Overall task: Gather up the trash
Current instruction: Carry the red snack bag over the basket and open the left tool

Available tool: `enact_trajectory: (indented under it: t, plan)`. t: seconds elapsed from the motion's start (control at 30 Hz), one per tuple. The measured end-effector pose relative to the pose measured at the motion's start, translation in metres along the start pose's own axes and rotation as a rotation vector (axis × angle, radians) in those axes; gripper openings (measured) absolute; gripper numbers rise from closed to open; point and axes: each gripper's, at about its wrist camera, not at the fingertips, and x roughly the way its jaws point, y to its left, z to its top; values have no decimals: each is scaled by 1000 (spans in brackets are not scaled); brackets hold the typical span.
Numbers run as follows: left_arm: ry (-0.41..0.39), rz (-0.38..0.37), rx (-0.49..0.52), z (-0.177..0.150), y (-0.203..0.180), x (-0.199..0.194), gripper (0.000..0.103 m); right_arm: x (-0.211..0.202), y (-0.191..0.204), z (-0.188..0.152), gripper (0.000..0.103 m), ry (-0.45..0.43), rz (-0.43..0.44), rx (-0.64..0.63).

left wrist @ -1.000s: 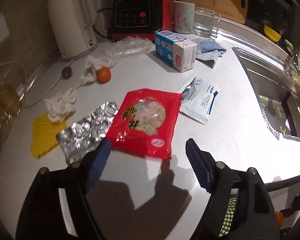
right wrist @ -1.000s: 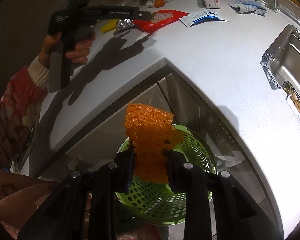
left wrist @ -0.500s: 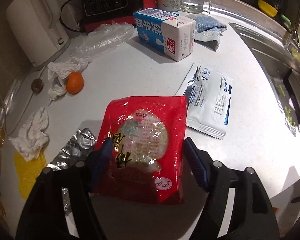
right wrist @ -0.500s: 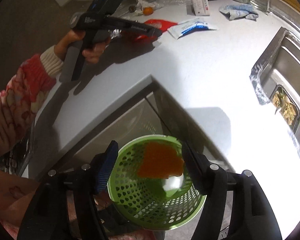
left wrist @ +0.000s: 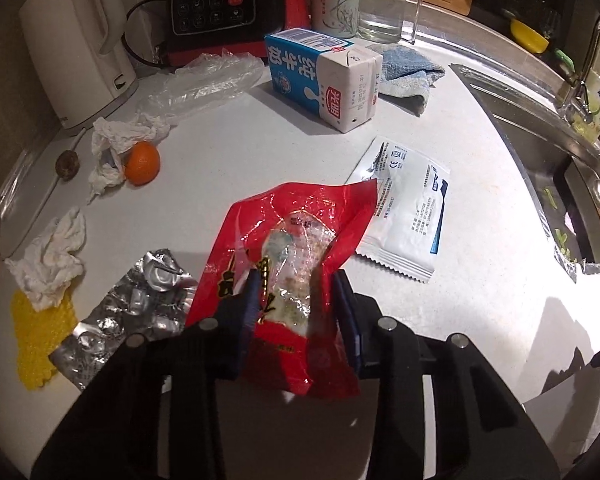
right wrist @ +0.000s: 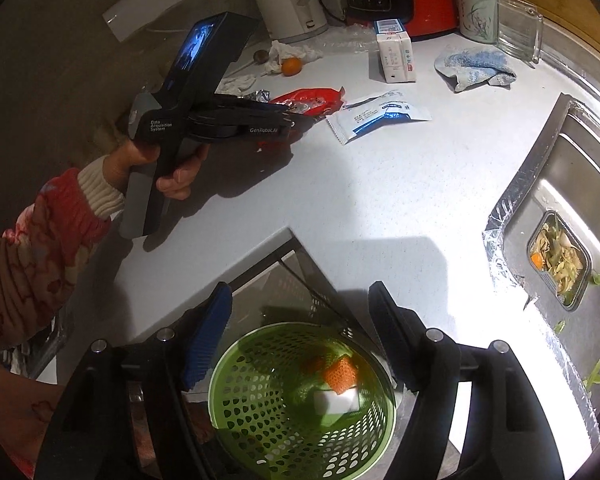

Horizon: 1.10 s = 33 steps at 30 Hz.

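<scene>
My left gripper [left wrist: 296,304] is shut on a red food wrapper [left wrist: 296,236] and lifts its near end off the white counter [left wrist: 460,320]. The wrapper also shows in the right wrist view [right wrist: 312,98]. My right gripper [right wrist: 300,332] is open and empty above a green perforated trash basket [right wrist: 260,420] below the counter edge. An orange foam net [right wrist: 340,374] and a white piece lie inside it. On the counter lie a white-blue packet [left wrist: 404,216], crumpled foil [left wrist: 128,312], a tissue [left wrist: 52,256], a yellow net [left wrist: 36,344] and a milk carton [left wrist: 324,76].
A kettle [left wrist: 72,40], a black-red appliance [left wrist: 224,4], a mug [left wrist: 334,0], a glass jug [left wrist: 388,12], a blue cloth [left wrist: 408,72], a tangerine [left wrist: 141,162] and a plastic bag [left wrist: 204,84] stand at the back. The sink [right wrist: 572,208] lies to the right.
My left gripper closed on the red wrapper and raised it. My right gripper opened and dropped the orange net into the green basket, then rose.
</scene>
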Motion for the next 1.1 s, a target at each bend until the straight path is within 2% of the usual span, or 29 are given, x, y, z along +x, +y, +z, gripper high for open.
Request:
enact_trajectory:
  t: [0.07,0.2,0.23,0.47,0.83,1.0,1.1]
  plan:
    - [-9,10,6,0,-1,-1,31,0,1,1,71,-6,1,2]
    - [-19,11,-23,2,2,-7,6,-3,0,-1,71,-18,3,4]
    - [-23,-5,-37,2,4,-9,5,-3,-1,-2,71,-22,5,5]
    - [-52,20,-22,-10,-3,-18,4,-7,-4,-2,71,-42,11,24]
    - [-100,-46,-93,-33,-7,-61,4,-13,-5,-3,71,-68,8,35]
    - [-113,-102,-97,-60,-32,-96,4,-21,-5,-11,71,-75,-6,33]
    - [-92,-132,-79,-84,-58,-111,4,-30,-8,-19,71,-83,-25,34]
